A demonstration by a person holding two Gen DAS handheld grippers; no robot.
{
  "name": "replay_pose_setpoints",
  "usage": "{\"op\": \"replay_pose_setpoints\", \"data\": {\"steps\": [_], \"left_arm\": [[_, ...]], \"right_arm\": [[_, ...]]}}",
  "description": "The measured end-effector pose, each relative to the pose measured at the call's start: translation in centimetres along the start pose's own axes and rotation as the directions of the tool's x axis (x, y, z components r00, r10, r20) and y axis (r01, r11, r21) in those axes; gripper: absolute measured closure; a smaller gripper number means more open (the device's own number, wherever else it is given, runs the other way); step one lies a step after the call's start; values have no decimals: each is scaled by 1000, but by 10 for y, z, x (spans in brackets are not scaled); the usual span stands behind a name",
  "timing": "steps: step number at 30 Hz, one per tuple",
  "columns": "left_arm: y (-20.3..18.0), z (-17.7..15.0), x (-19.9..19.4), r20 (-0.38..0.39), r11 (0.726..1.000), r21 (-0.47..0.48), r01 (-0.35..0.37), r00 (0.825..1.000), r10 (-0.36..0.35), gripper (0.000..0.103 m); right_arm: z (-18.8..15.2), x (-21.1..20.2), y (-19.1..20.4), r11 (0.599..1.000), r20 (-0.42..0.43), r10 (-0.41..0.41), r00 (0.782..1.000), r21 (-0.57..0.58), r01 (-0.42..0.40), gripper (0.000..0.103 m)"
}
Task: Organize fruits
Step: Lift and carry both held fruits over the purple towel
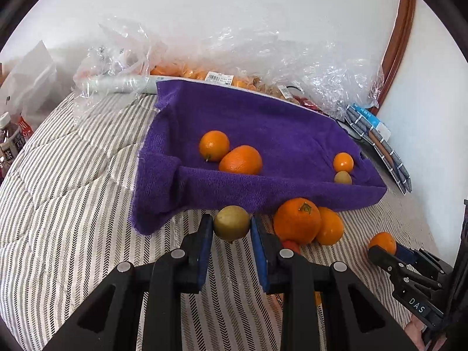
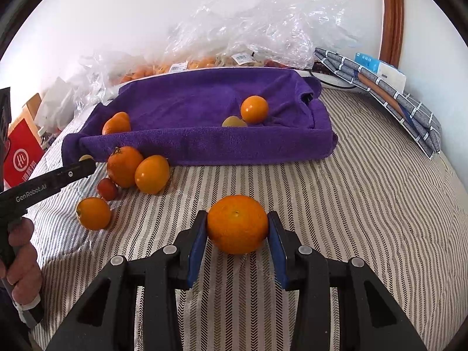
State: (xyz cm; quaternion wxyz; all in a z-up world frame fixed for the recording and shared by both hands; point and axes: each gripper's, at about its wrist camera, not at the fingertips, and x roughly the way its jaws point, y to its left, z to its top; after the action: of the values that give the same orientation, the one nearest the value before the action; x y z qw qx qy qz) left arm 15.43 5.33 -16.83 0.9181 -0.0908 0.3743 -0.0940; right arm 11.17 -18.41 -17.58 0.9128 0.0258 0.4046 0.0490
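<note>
My left gripper is shut on a yellow-green round fruit, just in front of the purple towel tray. Inside the tray lie two oranges, a small orange and another yellow-green fruit. Beside my left gripper, two oranges rest on the striped bedcover. My right gripper is shut on an orange low over the bedcover, well in front of the purple towel tray. The left gripper shows at the left of the right wrist view, in a hand.
Loose oranges, a small red fruit and one more orange lie on the striped cover. Clear plastic bags of fruit sit behind the tray by the wall. Folded checked cloths lie at right, a red box at left.
</note>
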Motion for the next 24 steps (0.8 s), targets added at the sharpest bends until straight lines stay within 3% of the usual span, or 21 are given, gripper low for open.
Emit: {"op": "replay_pose_setpoints", "data": {"steps": [5,11,21,24], "left_arm": [[-1,1,-15,82,1000,14,-9,997,8,78],[5,4,-27,126,1000,-13,-14,992,15,78],[11,23,-42,153,997,-42,-60,986,66,78],[17,35,-42,124,996,-57,-75,989,81,78]], "right_arm": [[0,-4,-6,999,20,17,1000,28,-18,63],[2,-6,-12,998,25,27,999,54,-28,63],[37,-37,-33,999,96,1,995,42,-5,63],[52,-38,-37,999,122,-3,993,37,-2,63]]}}
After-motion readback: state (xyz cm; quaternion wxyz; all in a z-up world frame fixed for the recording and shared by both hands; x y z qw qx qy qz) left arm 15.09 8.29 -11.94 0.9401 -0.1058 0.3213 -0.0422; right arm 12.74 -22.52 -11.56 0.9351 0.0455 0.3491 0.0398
